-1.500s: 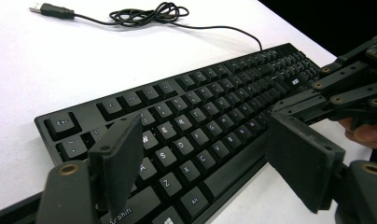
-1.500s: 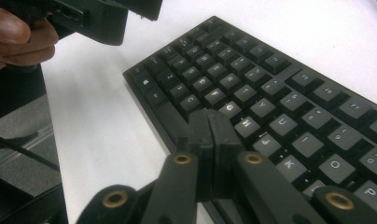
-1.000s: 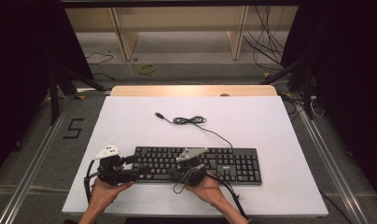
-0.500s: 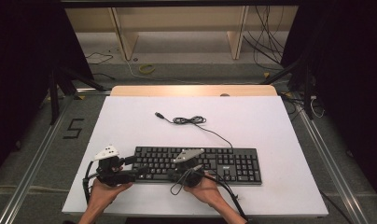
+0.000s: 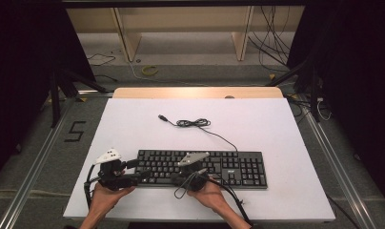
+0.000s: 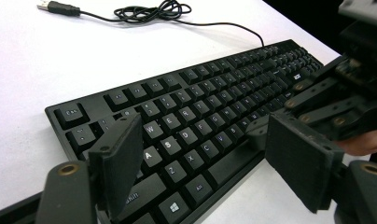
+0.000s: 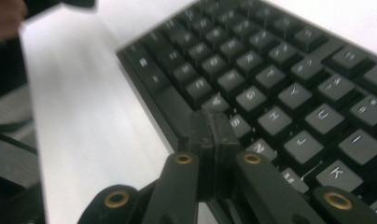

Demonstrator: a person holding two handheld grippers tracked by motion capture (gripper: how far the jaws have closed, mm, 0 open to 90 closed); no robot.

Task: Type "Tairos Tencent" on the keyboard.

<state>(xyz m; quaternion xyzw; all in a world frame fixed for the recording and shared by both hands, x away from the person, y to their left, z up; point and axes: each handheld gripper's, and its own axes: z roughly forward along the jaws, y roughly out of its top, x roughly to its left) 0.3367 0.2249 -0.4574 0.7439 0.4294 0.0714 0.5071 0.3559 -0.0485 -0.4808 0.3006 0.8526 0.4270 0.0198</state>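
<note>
I find the keyboard flat on the bench near edge, my left gripper jaws released over its left end, my right gripper jaws clenched empty over mid keys.

A black keyboard lies on the white table, near its 6 o'clock edge. Its cable runs toward 12 o'clock, coiled, ending in a plug. The left gripper sits at the keyboard's 9 o'clock end; the right gripper rests over its near edge, midway. Both hands enter from 6 o'clock.
</note>
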